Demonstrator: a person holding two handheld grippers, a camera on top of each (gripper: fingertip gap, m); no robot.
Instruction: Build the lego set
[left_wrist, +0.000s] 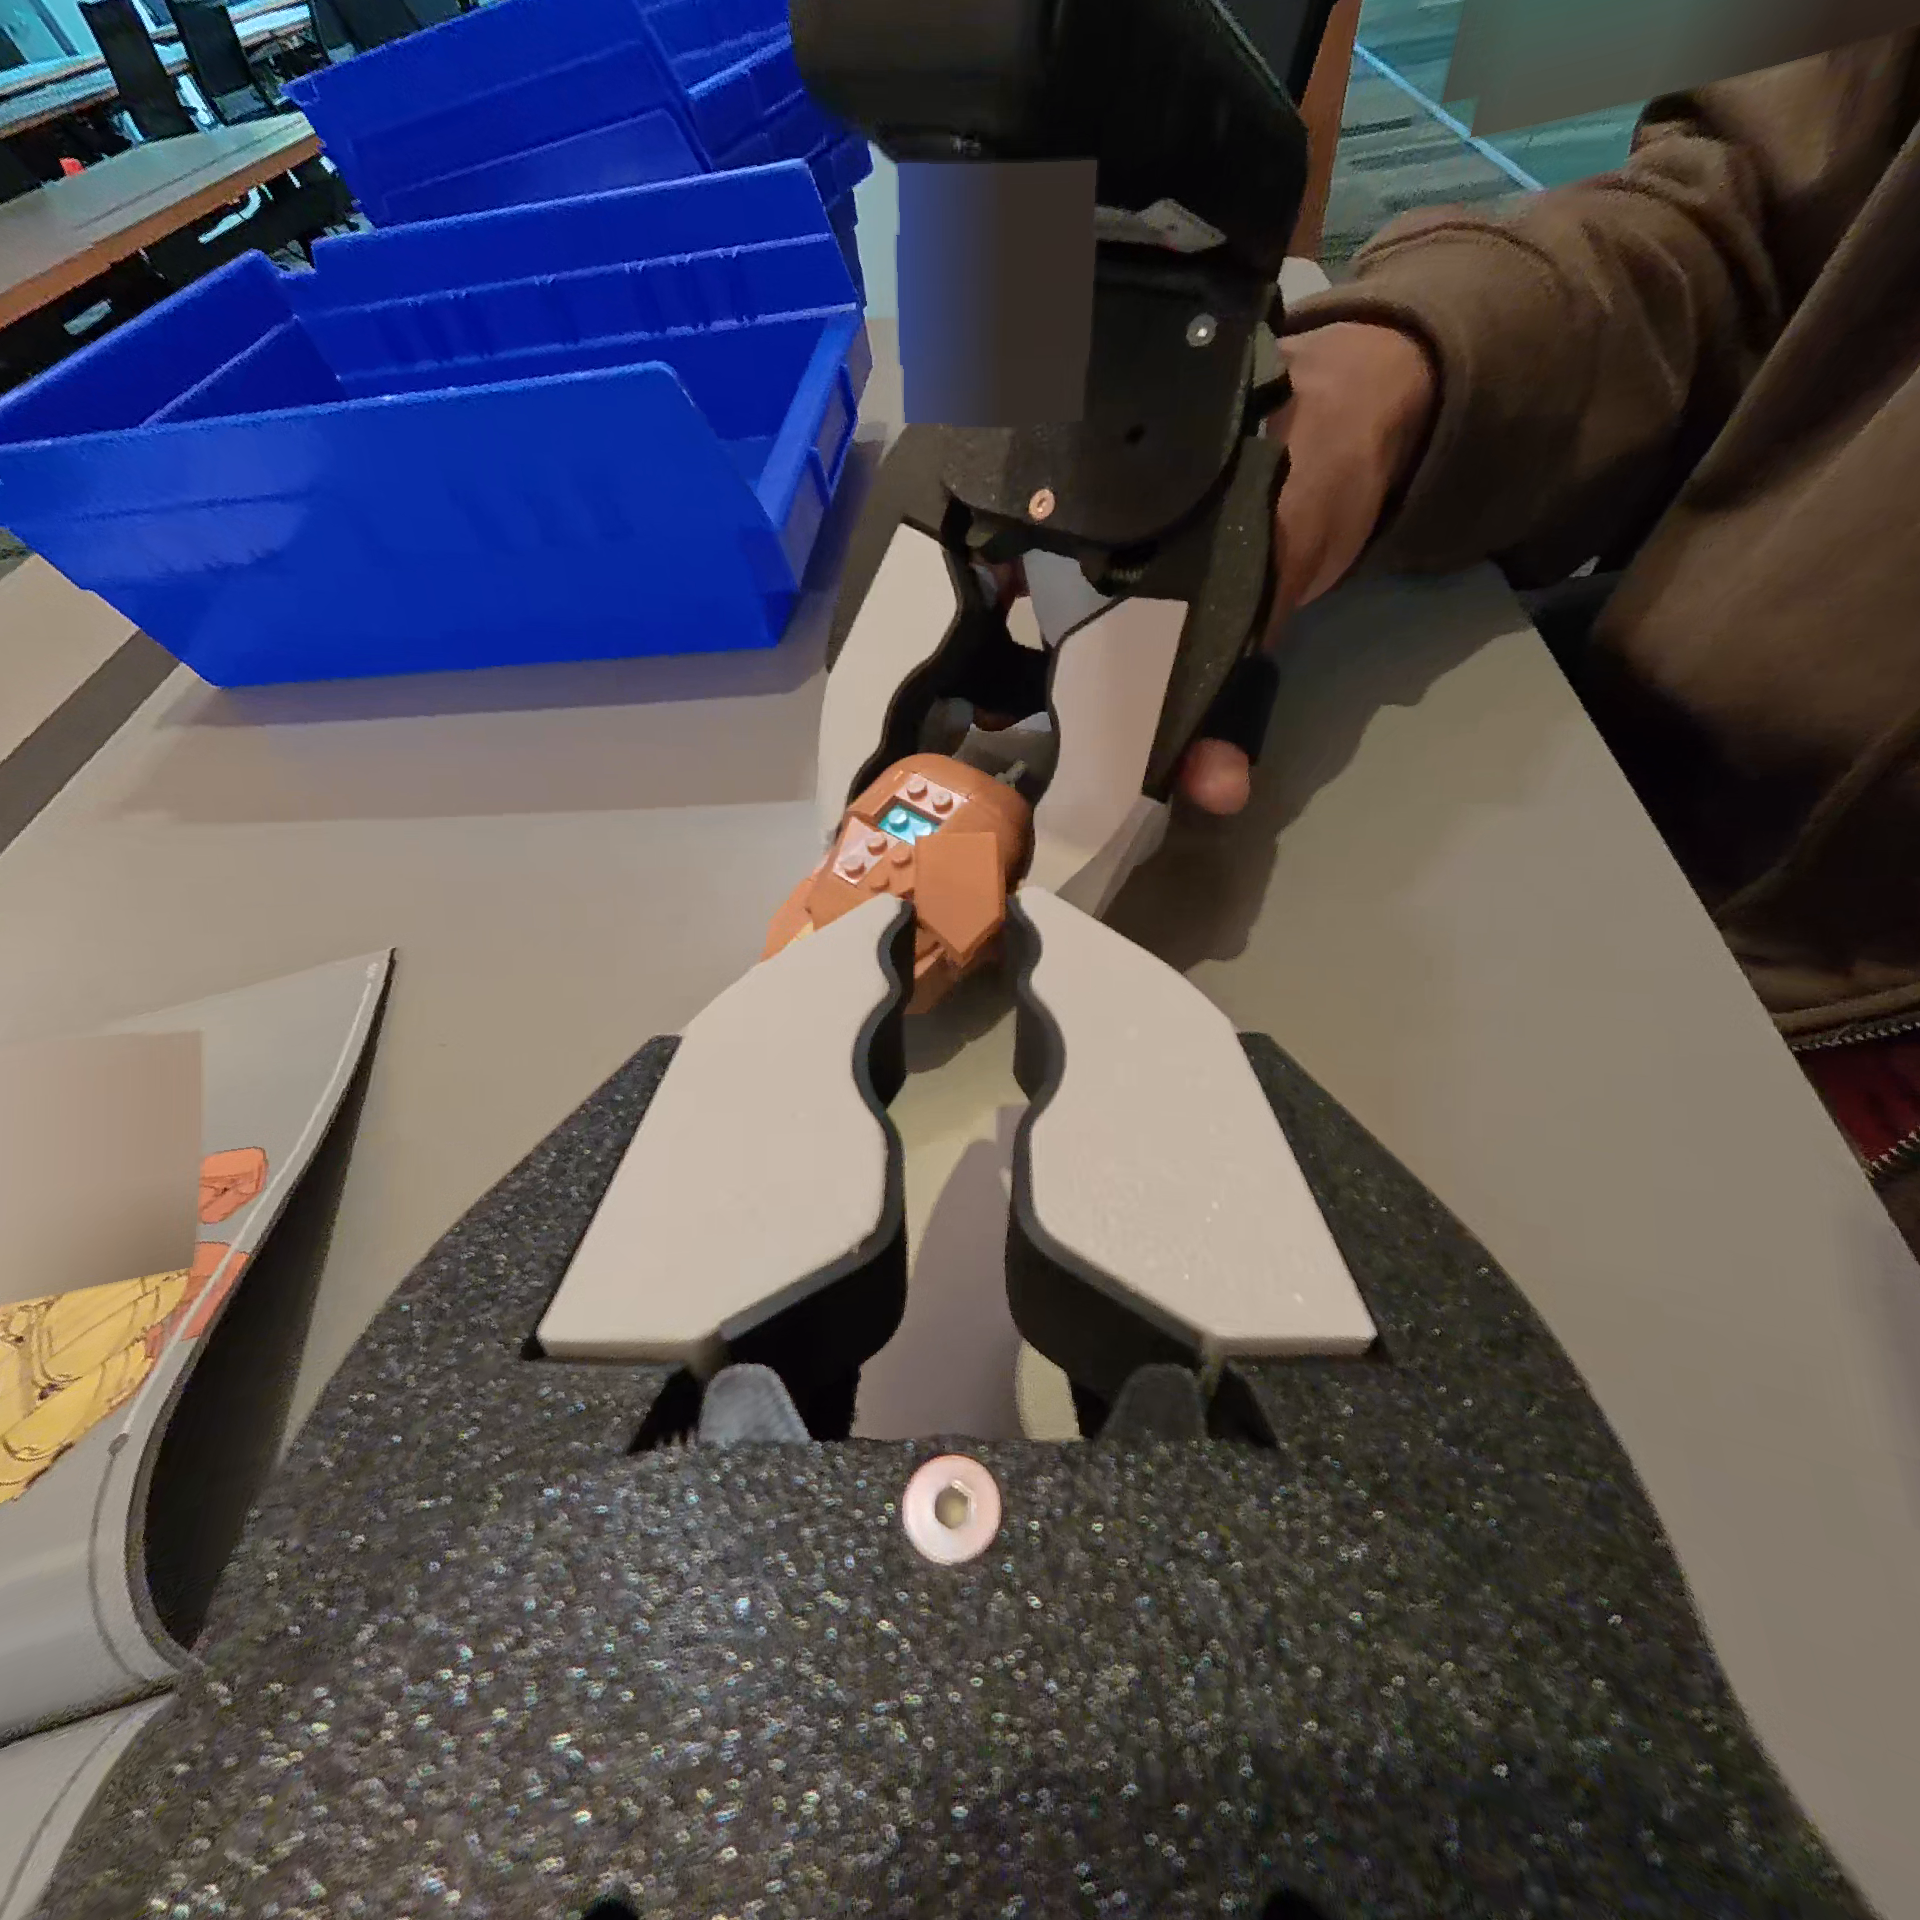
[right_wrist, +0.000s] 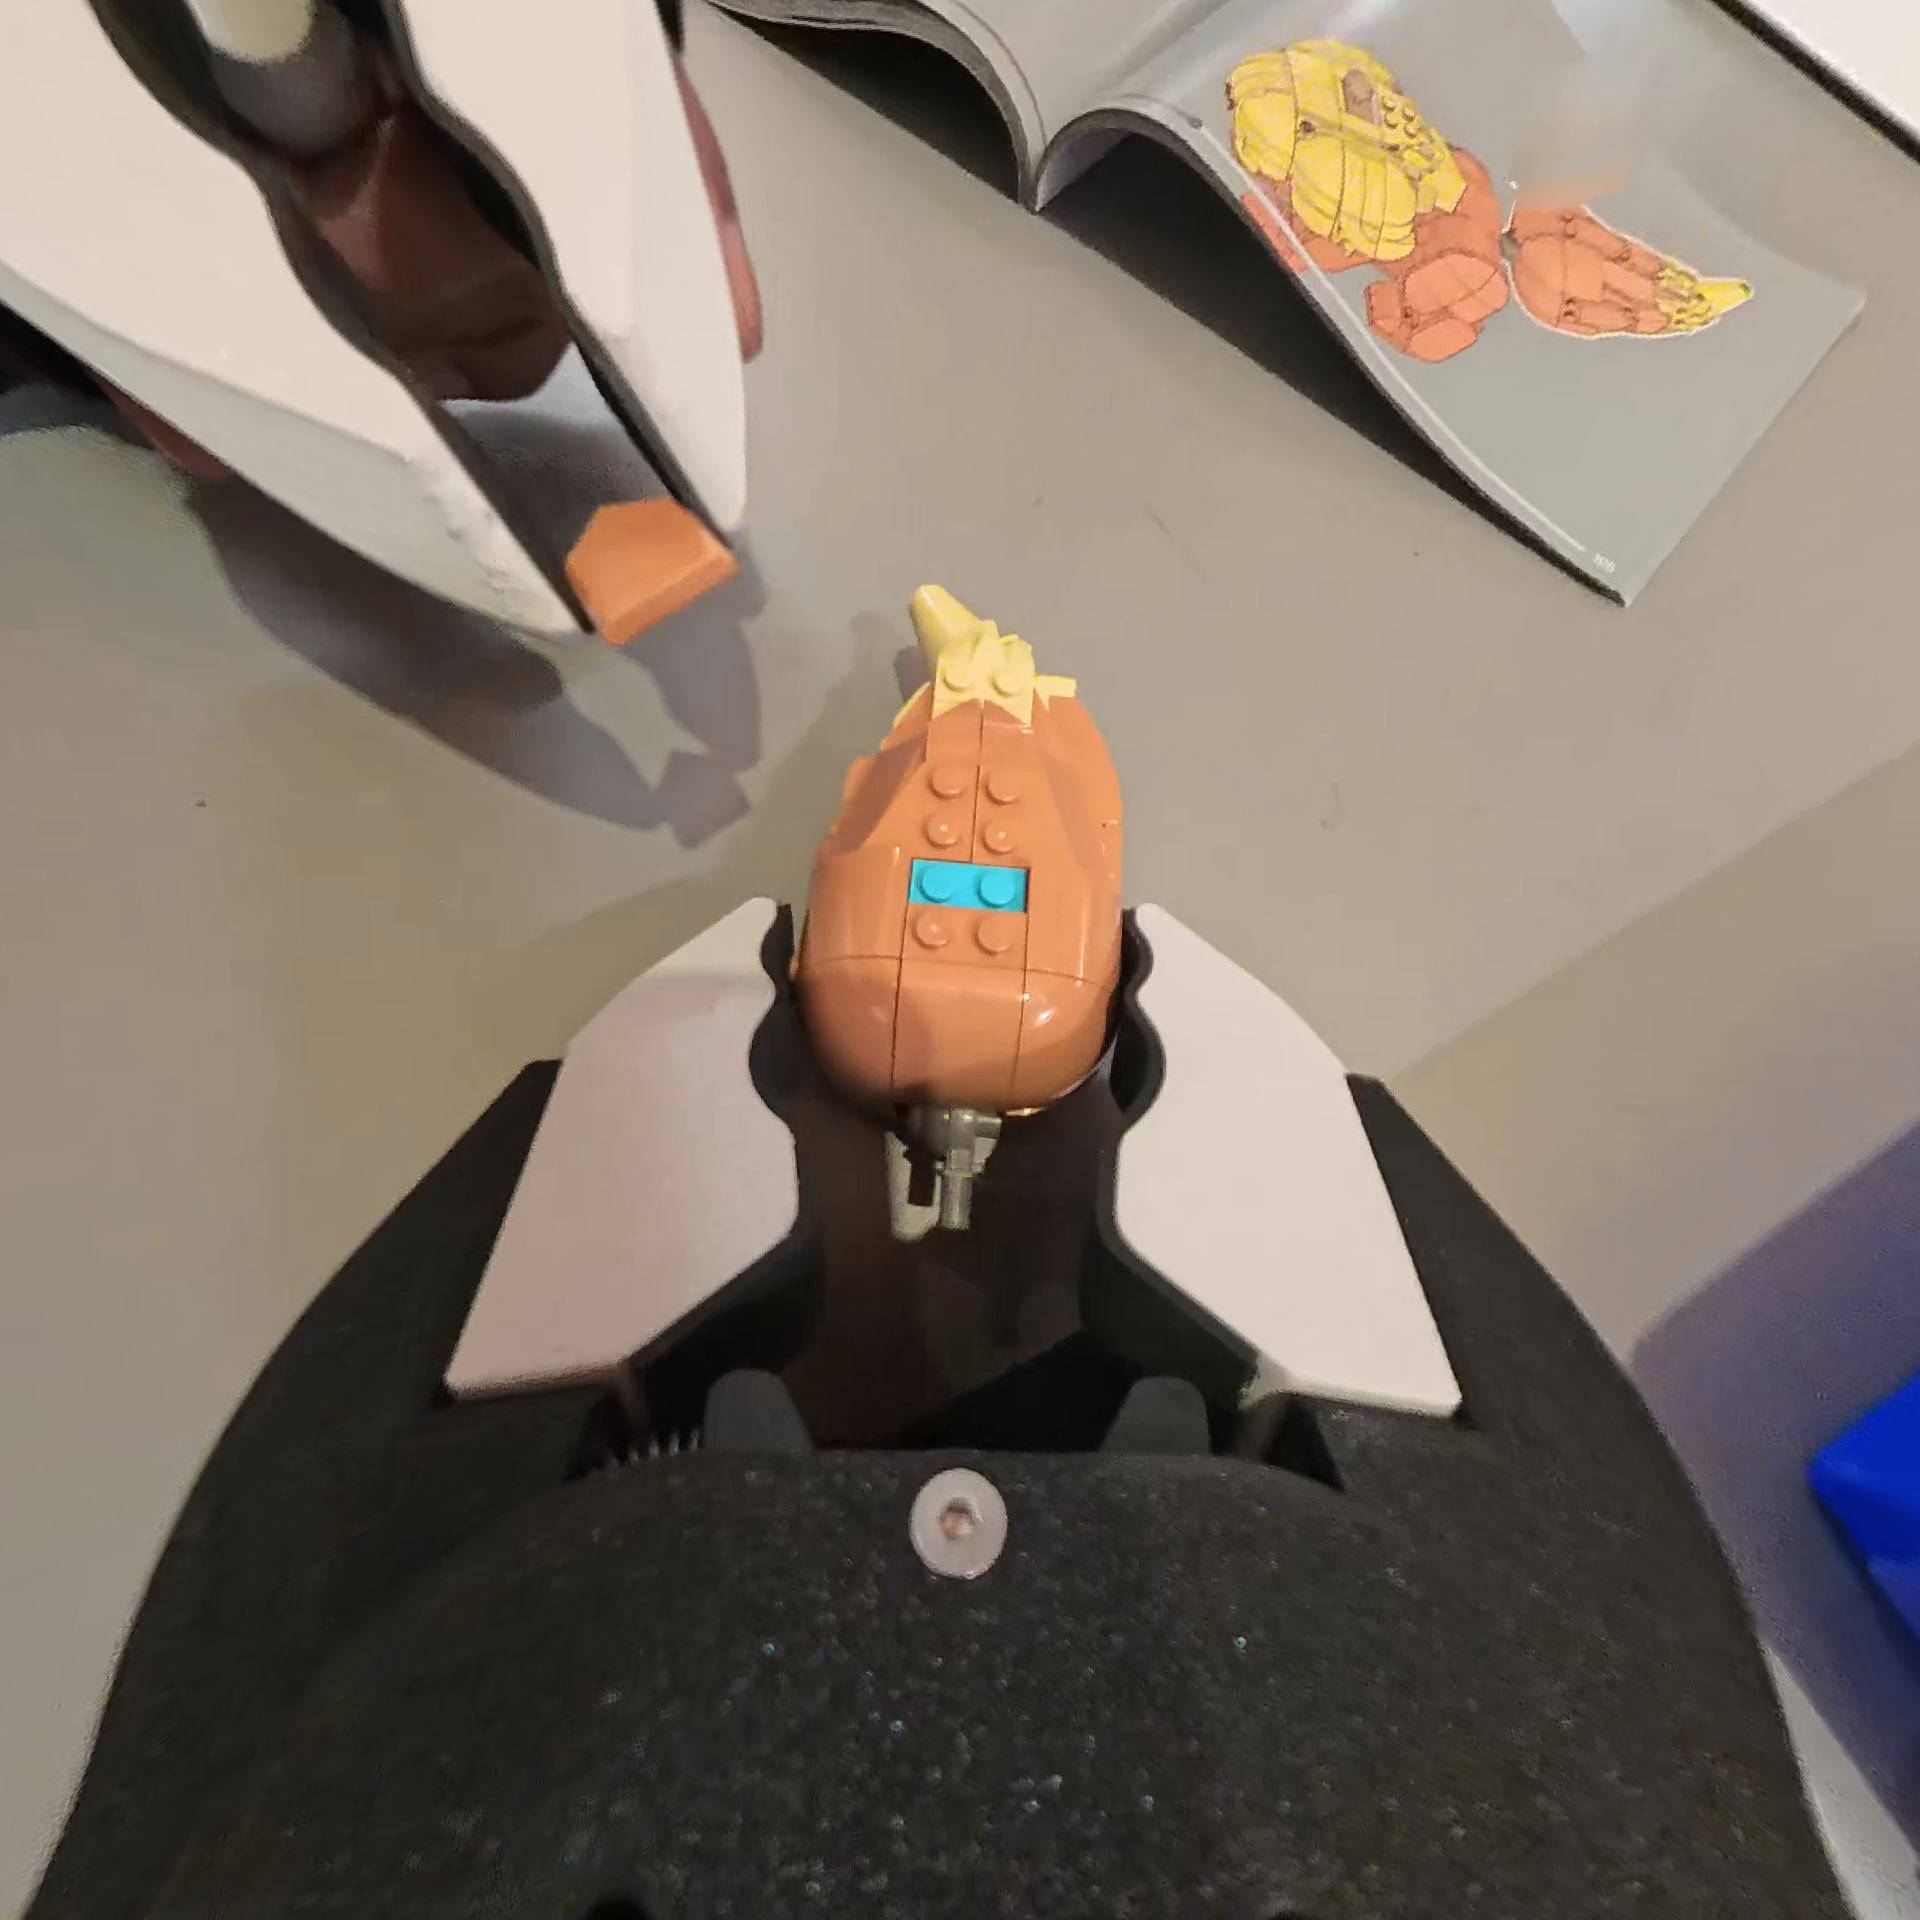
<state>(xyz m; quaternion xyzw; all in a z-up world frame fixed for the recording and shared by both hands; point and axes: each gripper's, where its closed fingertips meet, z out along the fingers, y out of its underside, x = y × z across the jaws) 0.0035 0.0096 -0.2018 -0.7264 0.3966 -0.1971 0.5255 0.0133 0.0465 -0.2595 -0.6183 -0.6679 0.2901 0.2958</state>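
Held the brown lego body (right_wrist: 961, 935) above the tabletop (right_wrist: 1299, 727) near its middle in the right tongs (right_wrist: 956, 925), pinched a small brown slope piece (right_wrist: 646, 566) in the left tongs (right_wrist: 665, 540); next, probably pressing it onto the bare studs.

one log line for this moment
left claw: shut on brown tile | right claw: shut on lego model | manual: open on table

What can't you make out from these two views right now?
- Underside of the brown model: hidden in both views by its own body.
- Bins' contents: left wrist view, walls block them.
- Small brown piece: right wrist view, motion-blurred; in the left wrist view it blends into the model.
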